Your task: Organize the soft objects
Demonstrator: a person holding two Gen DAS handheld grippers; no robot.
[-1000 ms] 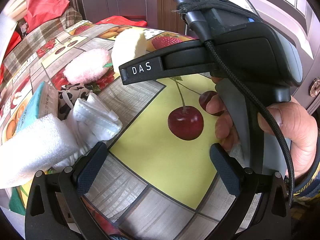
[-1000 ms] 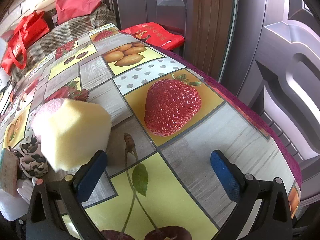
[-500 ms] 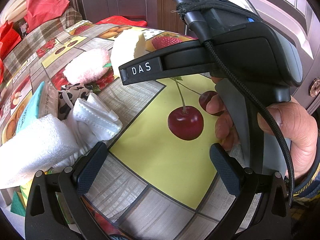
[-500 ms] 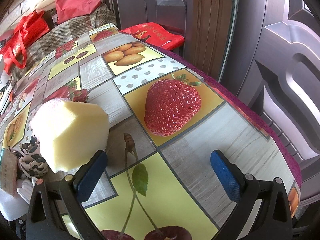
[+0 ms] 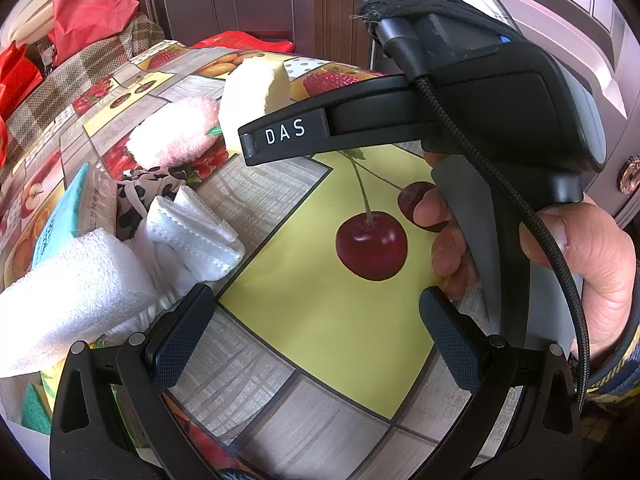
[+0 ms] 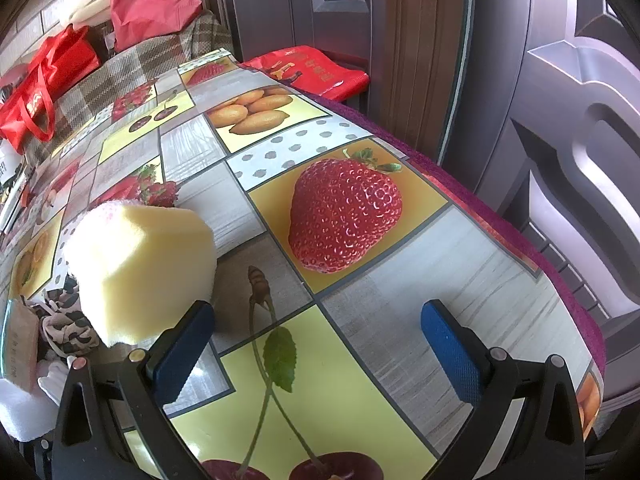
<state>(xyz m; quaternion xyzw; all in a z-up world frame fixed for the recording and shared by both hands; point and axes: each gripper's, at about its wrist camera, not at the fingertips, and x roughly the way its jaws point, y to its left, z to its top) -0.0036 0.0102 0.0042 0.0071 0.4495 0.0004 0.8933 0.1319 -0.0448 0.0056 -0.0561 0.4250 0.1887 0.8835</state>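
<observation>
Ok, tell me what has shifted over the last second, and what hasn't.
In the right wrist view the pale yellow foam sponge block sits a little further right and nearer the right gripper, so that gripper has edged towards it. Nothing was gripped or released: both the right gripper and the left gripper stay open and empty. The pink fluffy pad, white folded cloth and white foam block look unmoved.

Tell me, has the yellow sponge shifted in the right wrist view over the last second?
Yes. The yellow sponge now sits slightly nearer the printed strawberry and lower in frame; since the print barely moved, the sponge itself shifted.
</observation>
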